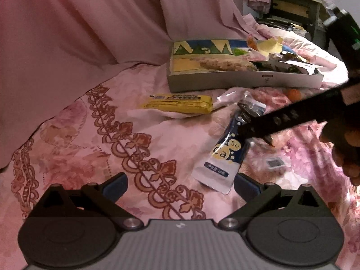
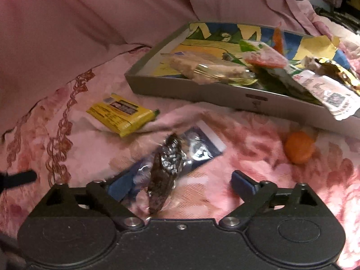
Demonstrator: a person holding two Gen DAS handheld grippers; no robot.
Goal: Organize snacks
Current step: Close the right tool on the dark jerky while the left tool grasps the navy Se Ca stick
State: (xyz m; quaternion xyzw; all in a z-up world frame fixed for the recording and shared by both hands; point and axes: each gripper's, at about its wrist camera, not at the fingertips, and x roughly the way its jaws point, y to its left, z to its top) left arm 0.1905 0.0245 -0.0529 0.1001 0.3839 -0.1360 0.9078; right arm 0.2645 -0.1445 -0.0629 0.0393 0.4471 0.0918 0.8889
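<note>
A shallow grey box [image 2: 202, 94] holding several wrapped snacks sits on a pink floral bedsheet. In front of it lie a yellow packet [image 2: 121, 113], a blue and white sachet [image 2: 203, 145] and a round orange snack [image 2: 299, 147]. My right gripper [image 2: 182, 183] is open. A dark snack in a clear crinkled wrapper [image 2: 166, 173] lies between its jaws, close to the left finger and well apart from the right one. In the left wrist view the right gripper [image 1: 256, 135] reaches in from the right over the sachet [image 1: 221, 157]. My left gripper [image 1: 180, 184] hangs open over bare sheet, holding nothing.
A pink curtain or cover [image 1: 90, 22] drapes behind the bed. A dark wooden shelf [image 1: 294, 11] stands at the far right. A small wrapped piece [image 1: 274, 163] lies on the sheet under the right gripper. A person's hand [image 1: 351, 157] holds the right gripper's handle.
</note>
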